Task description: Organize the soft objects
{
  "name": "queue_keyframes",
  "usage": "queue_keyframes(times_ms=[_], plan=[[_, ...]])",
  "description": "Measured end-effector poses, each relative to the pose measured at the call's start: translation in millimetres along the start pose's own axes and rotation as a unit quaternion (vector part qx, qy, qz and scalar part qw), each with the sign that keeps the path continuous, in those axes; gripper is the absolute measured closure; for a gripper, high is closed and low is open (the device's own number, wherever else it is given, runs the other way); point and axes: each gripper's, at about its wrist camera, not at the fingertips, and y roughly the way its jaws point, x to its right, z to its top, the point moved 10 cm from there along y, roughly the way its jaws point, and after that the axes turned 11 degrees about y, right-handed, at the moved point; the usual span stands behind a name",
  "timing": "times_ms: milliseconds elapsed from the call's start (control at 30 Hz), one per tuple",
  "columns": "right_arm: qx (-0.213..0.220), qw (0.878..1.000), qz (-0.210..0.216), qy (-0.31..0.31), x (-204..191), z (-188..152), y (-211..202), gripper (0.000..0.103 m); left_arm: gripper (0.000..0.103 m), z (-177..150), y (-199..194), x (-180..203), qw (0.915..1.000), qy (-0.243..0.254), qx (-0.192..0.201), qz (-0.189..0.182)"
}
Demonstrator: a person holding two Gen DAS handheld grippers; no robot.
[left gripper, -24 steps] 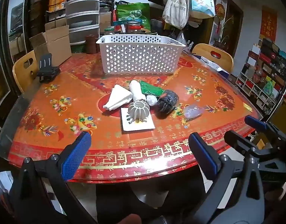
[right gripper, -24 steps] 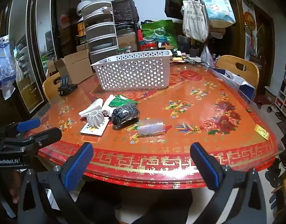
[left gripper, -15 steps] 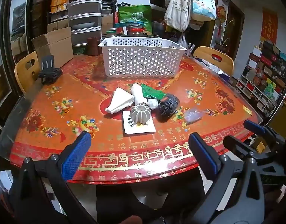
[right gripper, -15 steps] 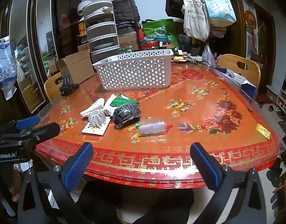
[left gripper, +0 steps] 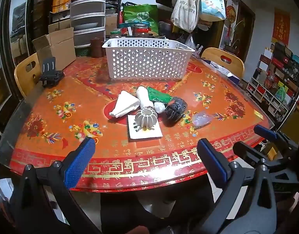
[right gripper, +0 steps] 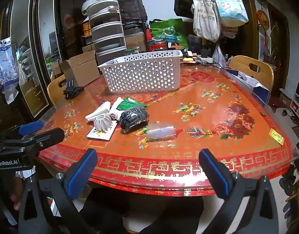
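1. Both grippers have crept a little nearer the table since the earlier frames; the pile of soft things has not shifted.
2. The left gripper (left gripper: 145, 159) hangs over the near rim of the red table (left gripper: 51, 97), jaws spread wide with nothing between them.
3. The right gripper (right gripper: 147, 167) hangs likewise at the near rim, jaws spread wide and empty; in the left view it shows at 4 o'clock.
4. In the left view the pile lies at mid-table, at 12 o'clock from the left gripper.
5. At its front a white ribbed ball (left gripper: 146, 118) rests on a white card (left gripper: 144, 129).
6. Behind it, at 10 o'clock, lies a white folded cloth (left gripper: 125, 104); a white roll (left gripper: 144, 96) lies just beside that cloth.
7. A green packet (left gripper: 158, 97) lies at 1 o'clock from the ball, touching the roll.
8. A small white ball (left gripper: 159, 107) sits between the ribbed ball and a dark bundle (left gripper: 175, 111).
9. A clear pouch (left gripper: 202, 119) lies apart at 3 o'clock from the bundle.
10. The white basket (left gripper: 147, 62) stands upright at the far side, at 12 o'clock from the pile and well apart from it.
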Motion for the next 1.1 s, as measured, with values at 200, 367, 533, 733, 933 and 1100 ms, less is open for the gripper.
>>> queue_keyframes(times_ms=[200, 367, 533, 733, 933, 1100], plan=[[-0.001, 1.000, 0.001, 0.000, 0.1, 0.4, -1.2, 0.000, 0.000, 0.3, 0.9, 2.0, 1.0000, -0.001, 0.001, -0.001], [0.000, 1.000, 0.001, 0.000, -0.4, 0.2, -1.4, 0.000, 0.000, 1.0, -0.9, 0.1, 1.0000, -0.005, 0.004, -0.001], [-0.001, 1.000, 0.001, 0.000, -0.1, 0.6, -1.0, 0.000, 0.000, 1.2, -1.7, -1.5, 1.0000, -0.006, 0.004, -0.003], [-0.002, 1.000, 0.001, 0.001, -0.2, 0.2, -1.3, 0.000, 0.000, 1.1, -1.6, -1.6, 1.0000, -0.006, 0.004, -0.003], [-0.003, 1.000, 0.001, 0.001, -0.1, 0.0, -1.0, 0.000, 0.000, 1.2, -1.6, -1.6, 1.0000, -0.006, 0.003, -0.004], [-0.004, 1.000, 0.001, 0.001, -0.6, -0.4, -1.1, 0.000, 0.000, 1.2, -2.0, -1.5, 1.0000, -0.006, 0.004, -0.003]])
